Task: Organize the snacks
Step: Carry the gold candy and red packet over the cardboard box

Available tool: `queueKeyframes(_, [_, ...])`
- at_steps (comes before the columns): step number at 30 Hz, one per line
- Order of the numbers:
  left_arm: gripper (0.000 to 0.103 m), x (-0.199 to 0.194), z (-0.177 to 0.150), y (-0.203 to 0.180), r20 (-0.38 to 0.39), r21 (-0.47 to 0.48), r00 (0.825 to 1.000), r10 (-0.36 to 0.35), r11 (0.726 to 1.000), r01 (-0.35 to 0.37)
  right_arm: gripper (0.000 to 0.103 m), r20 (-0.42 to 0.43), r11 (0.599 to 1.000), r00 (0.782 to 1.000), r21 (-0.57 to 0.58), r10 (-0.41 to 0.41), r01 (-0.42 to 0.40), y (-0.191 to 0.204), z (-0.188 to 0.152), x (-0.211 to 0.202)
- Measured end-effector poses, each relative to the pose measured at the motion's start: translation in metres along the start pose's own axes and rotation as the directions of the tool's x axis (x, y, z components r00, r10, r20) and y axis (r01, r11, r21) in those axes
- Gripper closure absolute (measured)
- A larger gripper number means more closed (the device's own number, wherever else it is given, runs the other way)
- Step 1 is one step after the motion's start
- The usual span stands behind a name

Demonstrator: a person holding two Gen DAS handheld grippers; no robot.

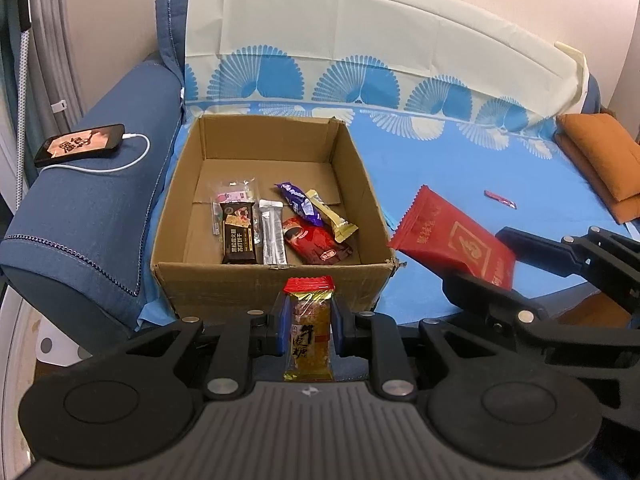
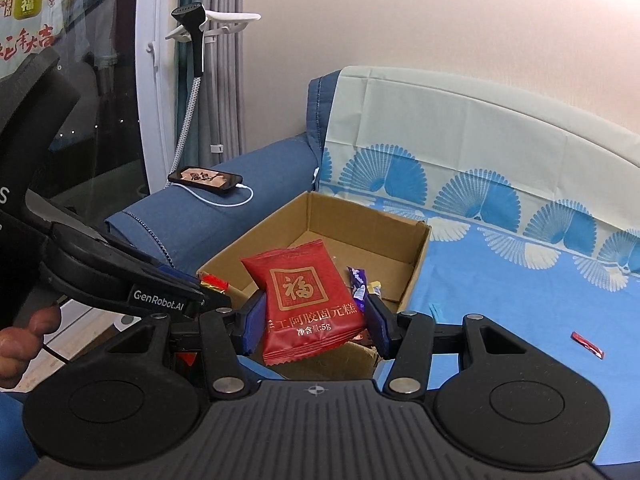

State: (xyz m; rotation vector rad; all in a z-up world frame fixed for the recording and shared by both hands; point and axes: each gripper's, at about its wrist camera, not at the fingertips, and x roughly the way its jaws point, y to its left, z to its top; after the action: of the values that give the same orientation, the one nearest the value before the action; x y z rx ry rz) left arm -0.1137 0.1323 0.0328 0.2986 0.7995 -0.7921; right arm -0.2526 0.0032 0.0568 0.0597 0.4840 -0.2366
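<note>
An open cardboard box (image 1: 216, 280) (image 2: 416, 264) stands on the blue sheet and holds several snack packets, among them a dark cracker bar (image 1: 239, 234) and a purple packet (image 1: 298, 202). My left gripper (image 1: 310, 326) is shut on a gold candy bar with a red top (image 1: 310, 328), just in front of the box's near wall. My right gripper (image 2: 314, 320) is shut on a flat red packet with a gold square emblem (image 2: 308, 300) (image 1: 452, 240), held at the box's right front corner. The right gripper (image 1: 472, 284) also shows in the left wrist view.
A small red wrapper (image 1: 500, 199) (image 2: 587, 345) lies loose on the sheet right of the box. A phone on a white cable (image 1: 80, 144) (image 2: 206, 178) rests on the blue armrest at the left. An orange cushion (image 1: 600, 156) sits far right. A hand (image 2: 24, 340) holds the left gripper.
</note>
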Motion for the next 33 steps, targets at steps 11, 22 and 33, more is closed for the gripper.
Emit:
queueKeyframes(11, [0.08, 0.006, 0.001, 0.001, -0.014, -0.004, 1.0, -0.006, 1.0, 0.006, 0.048, -0.027, 1.0, 1.0, 0.003, 0.001, -0.001, -0.002, -0.001, 0.007])
queueKeyframes(22, [0.08, 0.014, 0.006, 0.004, -0.023, -0.014, 1.0, -0.009, 1.0, 0.009, 0.048, -0.048, 1.0, 0.999, 0.01, -0.001, 0.002, -0.003, -0.001, 0.016])
queueKeyframes(33, [0.08, 0.025, 0.028, 0.017, -0.011, -0.037, 1.0, -0.003, 0.999, 0.002, 0.048, -0.068, 0.999, 0.997, 0.02, -0.024, 0.025, -0.011, 0.008, 0.033])
